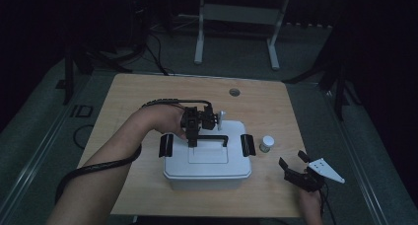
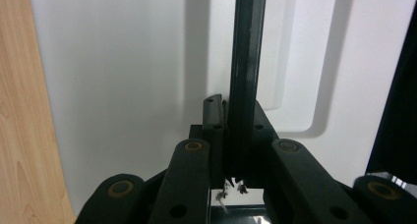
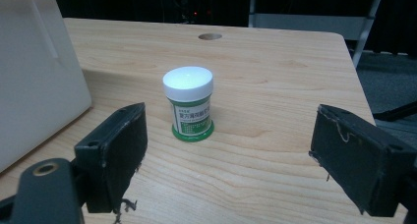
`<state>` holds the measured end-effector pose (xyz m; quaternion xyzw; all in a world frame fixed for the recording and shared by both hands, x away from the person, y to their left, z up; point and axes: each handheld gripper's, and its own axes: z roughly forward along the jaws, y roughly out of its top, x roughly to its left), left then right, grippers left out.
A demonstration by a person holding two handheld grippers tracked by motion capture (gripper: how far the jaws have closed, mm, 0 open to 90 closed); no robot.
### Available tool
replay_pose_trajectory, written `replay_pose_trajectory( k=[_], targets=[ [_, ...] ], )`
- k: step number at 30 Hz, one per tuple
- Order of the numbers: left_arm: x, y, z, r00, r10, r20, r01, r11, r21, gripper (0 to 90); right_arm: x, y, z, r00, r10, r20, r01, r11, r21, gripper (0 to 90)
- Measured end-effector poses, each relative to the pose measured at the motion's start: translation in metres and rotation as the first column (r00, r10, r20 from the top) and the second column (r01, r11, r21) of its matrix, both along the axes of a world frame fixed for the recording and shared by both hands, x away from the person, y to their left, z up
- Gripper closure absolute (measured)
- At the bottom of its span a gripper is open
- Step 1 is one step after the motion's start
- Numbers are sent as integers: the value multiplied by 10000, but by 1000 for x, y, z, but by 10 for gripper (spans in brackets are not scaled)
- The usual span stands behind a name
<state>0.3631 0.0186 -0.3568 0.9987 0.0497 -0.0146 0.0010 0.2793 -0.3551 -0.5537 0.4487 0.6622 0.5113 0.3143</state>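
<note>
Left gripper (image 1: 193,142) pinching the black handle (image 2: 244,71) atop the white box (image 1: 207,170), right gripper (image 3: 228,160) spread wide, small jar (image 3: 189,103) standing just beyond its jaws, right of the box

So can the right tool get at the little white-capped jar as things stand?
Probably yes. The right tool is open and faces the jar, which stands upright on bare table beside the white box. Nothing lies between them, and the left tool is shut on the box's black handle.
</note>
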Motion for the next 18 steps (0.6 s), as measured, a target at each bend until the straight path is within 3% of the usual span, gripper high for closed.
replay_pose_trajectory(
  k=[5, 11, 18],
  targets=[
    [-1, 1, 7, 10000, 8, -68, -8, 9999, -101, 836, 0, 0, 0, 10000, 11, -12, -11, 10000, -2, 138],
    [-2, 5, 17, 9998, 103, 180, -100, 9998, -150, 836, 0, 0, 0, 10000, 10, -22, -10, 10000, -17, 138],
    [-5, 20, 29, 9991, 323, 280, -314, 9989, -347, 836, 0, 0, 0, 10000, 13, -33, -13, 10000, -16, 138]
  ],
)
